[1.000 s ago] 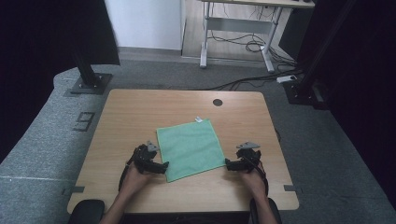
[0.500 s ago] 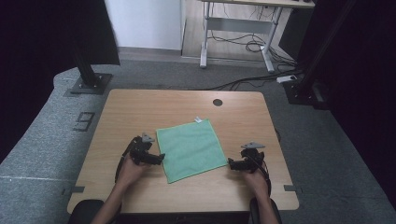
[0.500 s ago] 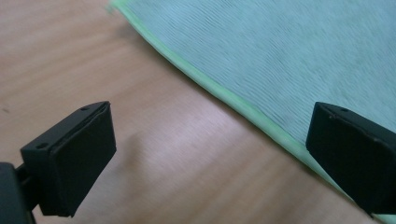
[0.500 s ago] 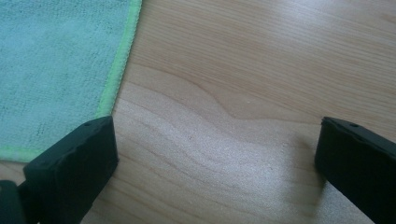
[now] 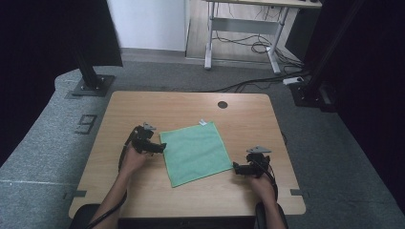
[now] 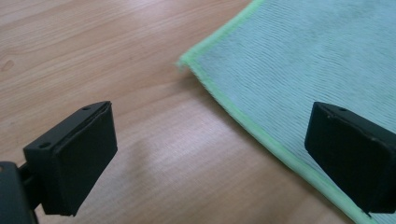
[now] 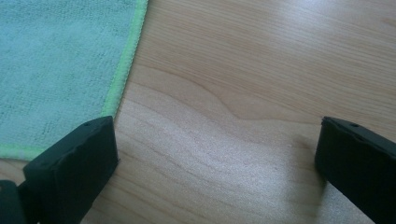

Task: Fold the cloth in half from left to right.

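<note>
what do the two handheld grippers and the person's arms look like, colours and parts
Both the left gripper and the right gripper are black, each topped by a grey three-cornered plate, with a black cable trailing back along the forearm. Their jaws end in flat, blocky black pads with small screw holes. The forearms are bare, no sleeves visible.

A green cloth [image 5: 195,151] with a white tag is spread flat, slightly rotated, at the frame's centre.

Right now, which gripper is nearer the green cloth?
Left. The left gripper sits at the green cloth's left edge, one jaw over its border in the left gripper view. The right gripper is just off the near right corner, over bare table.
</note>
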